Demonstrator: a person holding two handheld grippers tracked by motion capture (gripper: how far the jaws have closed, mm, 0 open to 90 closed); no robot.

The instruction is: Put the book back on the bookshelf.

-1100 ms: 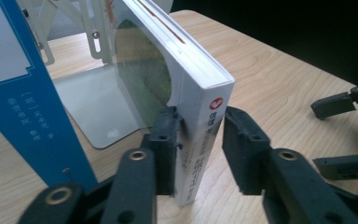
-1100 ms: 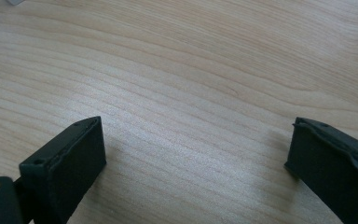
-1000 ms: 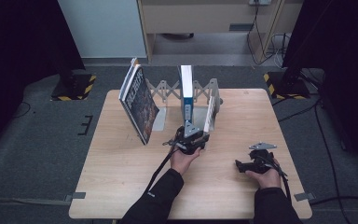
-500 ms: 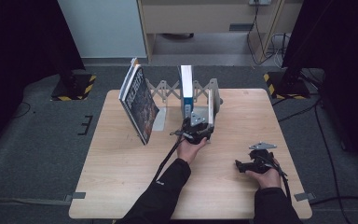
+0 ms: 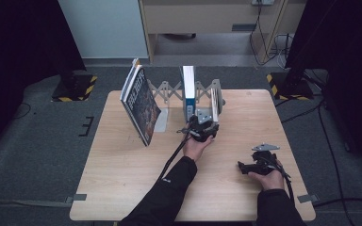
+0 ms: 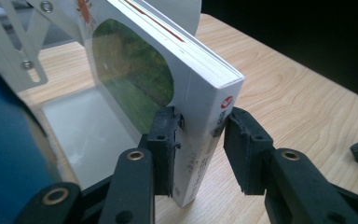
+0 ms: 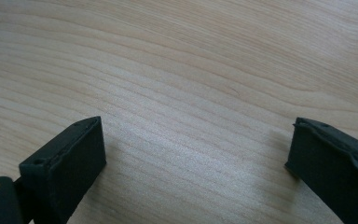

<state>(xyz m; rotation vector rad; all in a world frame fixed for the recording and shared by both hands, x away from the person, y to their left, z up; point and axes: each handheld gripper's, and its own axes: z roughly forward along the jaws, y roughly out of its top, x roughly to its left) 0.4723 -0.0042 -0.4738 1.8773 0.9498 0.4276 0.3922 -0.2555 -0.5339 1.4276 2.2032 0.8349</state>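
The left claw (image 6: 199,149) has just been opening around the white book (image 6: 200,98) in the rack (image 5: 169,88), probably releasing it upright; the right claw (image 7: 193,163) rests wide on the counter (image 7: 177,70).

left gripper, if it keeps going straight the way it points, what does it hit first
The white book already stands between the jaws of the left gripper, which have just been opening. Going on, it would likely push into that book's spine, with the rack's end plate just behind it.

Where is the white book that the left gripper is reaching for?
In the high view the white book stands upright at the right end of the metal book rack, right of the blue book, its spine between the left gripper jaws.
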